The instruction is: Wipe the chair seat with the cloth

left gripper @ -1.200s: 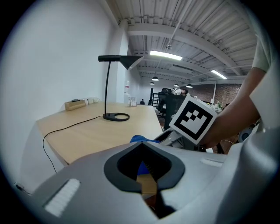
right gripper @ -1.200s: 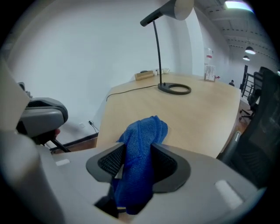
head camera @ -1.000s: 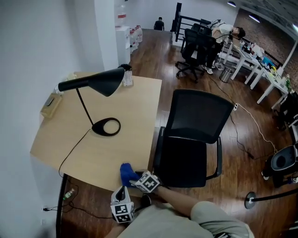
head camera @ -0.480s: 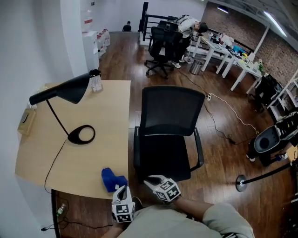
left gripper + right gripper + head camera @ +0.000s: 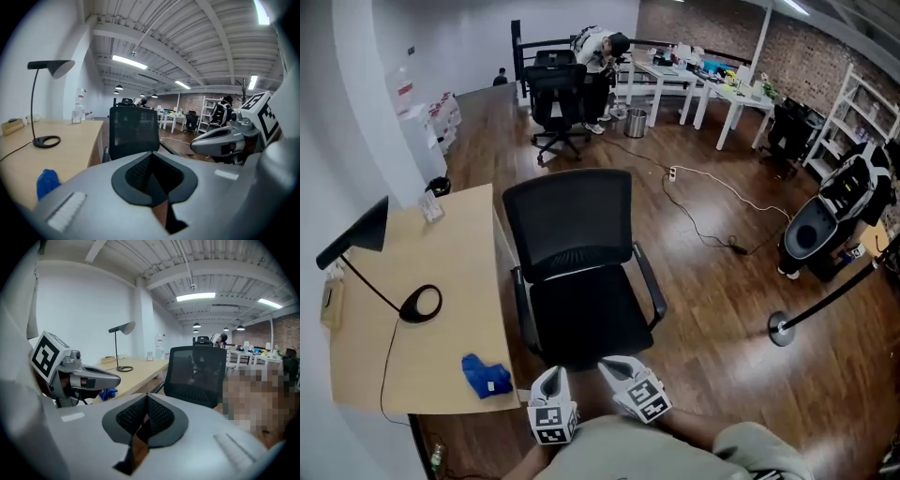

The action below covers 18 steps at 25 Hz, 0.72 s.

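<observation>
Shut pad to pad, the right gripper (image 5: 146,401) has jaws that have just been closing, and nothing sits between them. The left gripper (image 5: 153,161) has its jaws together too, and they are empty. Both hang close to the person's body with their tips toward the chair seat (image 5: 586,319), which lies straight ahead. The blue cloth (image 5: 486,375) lies bunched on the desk (image 5: 441,272) near its front edge, off to the left of both tips, with its longer side roughly along that edge. The left gripper is the nearer. This fits a cloth waiting to be taken up as well as one set back after wiping. Only the head view shows the seat. Each gripper view hides it behind the gripper's own body and shows only the chair back (image 5: 133,131); the cloth peeks in low in both.
</observation>
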Tool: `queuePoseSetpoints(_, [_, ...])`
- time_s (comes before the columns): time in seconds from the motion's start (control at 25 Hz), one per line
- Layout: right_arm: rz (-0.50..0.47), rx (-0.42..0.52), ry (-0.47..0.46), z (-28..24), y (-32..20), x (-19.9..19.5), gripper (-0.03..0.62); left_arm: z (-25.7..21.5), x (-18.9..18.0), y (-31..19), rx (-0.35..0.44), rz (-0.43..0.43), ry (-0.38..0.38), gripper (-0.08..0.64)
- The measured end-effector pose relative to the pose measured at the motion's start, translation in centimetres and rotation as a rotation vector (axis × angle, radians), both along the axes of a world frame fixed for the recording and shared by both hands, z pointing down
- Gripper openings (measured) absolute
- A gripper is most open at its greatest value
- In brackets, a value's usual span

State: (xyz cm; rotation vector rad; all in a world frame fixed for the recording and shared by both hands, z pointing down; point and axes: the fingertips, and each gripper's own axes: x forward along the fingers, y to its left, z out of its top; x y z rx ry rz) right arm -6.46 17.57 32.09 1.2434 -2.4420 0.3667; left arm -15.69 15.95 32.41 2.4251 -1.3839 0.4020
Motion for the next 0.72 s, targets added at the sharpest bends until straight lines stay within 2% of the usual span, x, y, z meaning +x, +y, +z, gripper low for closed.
queuePoseSetpoints(0.12, [0.074,0.032,-0.04,-1.4,2.4,5.4,0.002,-1.2,4.6,2.2,0.023,0.049,-0.01,0.005])
queuePoseSetpoints(0.32, [0.184,0.074,-0.137,-2.5,5.7,12.7,0.002,-2.6,9.3,6.1,0.082,0.038,-0.032,0.005])
queuePoseSetpoints(0.52, [0.174,0.098,-0.194,-3.7,8.4,16.1,0.002,-4.2,12.7,10.0,0.112,0.007,-0.045,0.005])
queuePoseSetpoints(0.72, [0.134,0.081,-0.213,-3.8,11.7,17.1,0.002,-5.1,14.0,12.5,0.123,-0.04,-0.037,0.005])
